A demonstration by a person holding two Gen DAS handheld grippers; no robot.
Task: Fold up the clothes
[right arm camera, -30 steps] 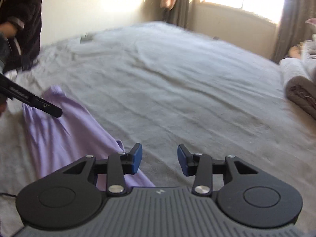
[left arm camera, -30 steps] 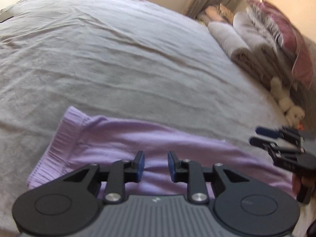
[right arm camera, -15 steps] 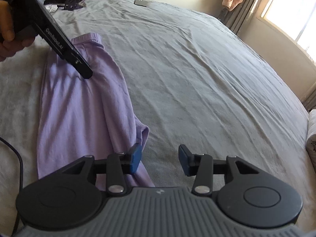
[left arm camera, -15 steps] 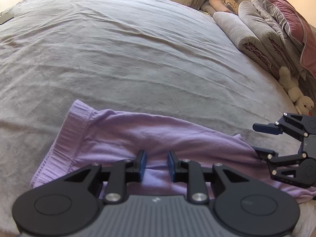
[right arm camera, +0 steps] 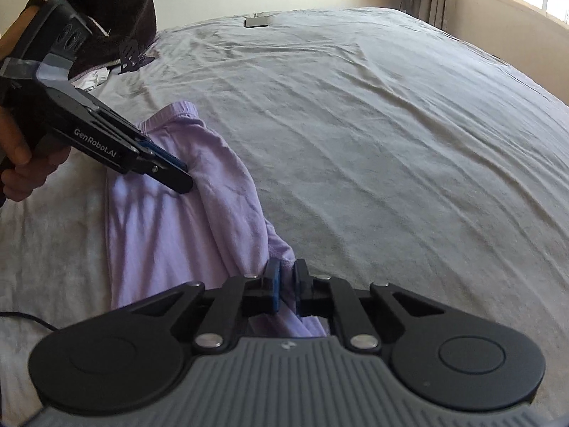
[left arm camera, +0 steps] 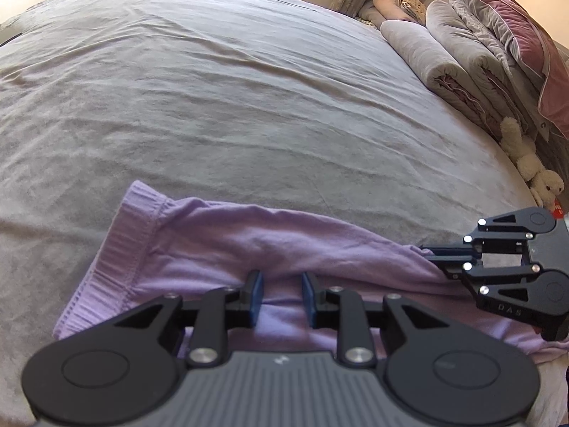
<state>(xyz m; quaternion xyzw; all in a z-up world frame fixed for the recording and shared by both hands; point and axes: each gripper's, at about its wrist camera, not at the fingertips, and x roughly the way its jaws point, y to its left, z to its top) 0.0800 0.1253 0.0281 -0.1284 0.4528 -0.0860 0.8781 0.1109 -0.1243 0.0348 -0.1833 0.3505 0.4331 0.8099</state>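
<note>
Only right wrist view shows right gripper (right arm camera: pixel 285 277) pinching lilac garment (right arm camera: pixel 170 227).

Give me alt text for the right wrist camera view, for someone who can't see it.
The right gripper, its jaws just closed, pinches one end of a lilac garment lying on a grey bedsheet. At upper left, a hand holds the left gripper on the garment's far end, near its ribbed band.

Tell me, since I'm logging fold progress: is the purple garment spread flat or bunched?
Bunched. The purple garment lies as a narrow, wrinkled strip on the bed, with the right tongs shut on its end.
</note>
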